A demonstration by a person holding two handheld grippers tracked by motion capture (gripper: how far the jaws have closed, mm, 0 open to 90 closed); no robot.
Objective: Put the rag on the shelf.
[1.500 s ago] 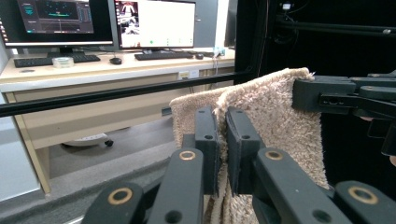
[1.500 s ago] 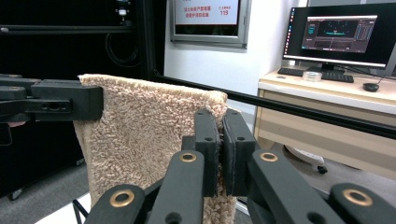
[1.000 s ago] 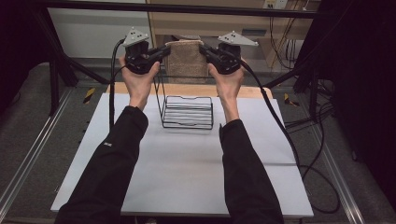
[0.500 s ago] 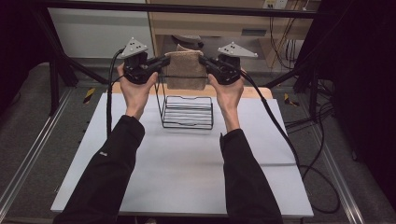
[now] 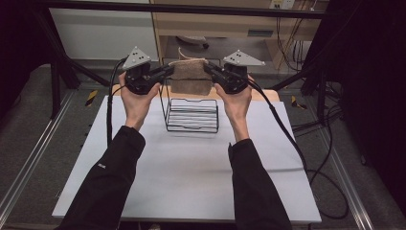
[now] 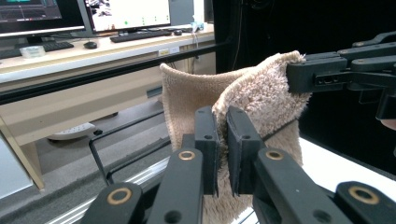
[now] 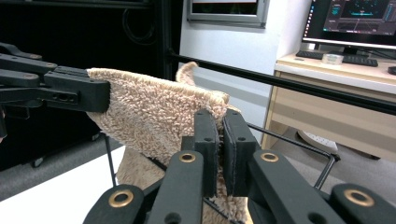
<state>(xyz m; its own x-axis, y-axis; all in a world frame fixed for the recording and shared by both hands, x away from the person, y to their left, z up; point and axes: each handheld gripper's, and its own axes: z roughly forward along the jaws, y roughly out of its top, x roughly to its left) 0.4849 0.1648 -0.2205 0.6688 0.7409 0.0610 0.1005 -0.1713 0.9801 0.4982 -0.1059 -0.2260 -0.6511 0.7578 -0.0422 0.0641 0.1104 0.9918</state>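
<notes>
Above the far part of the white worktop (image 5: 191, 167), a tan towel (image 5: 190, 76) hangs stretched between the two tongs, just over the black wire rack (image 5: 191, 115) that stands on the sheet. The left tongs (image 5: 165, 73) pinch the towel's left upper edge, and the left gripper view shows their black jaws pressed together on the fluffy cloth (image 6: 261, 98), with the other tongs gripping the far corner at the upper right of that view. The right tongs (image 5: 210, 71) pinch the opposite edge in the same way; in the right gripper view their jaws are closed on the folded hem (image 7: 159, 112), and one of the rack's thin bars (image 7: 299, 147) runs behind. The towel appears doubled over, its lower part drooping toward the rack's top rail, though whether it touches the wire cannot be told from these views. The step in hand looks like carrying the towel over the rack so as to hang it there. The next move probably calls for lowering both tongs evenly, keeping the cloth taut and centred over the top bar, so that it drapes on both sides before either grip is released.
</notes>
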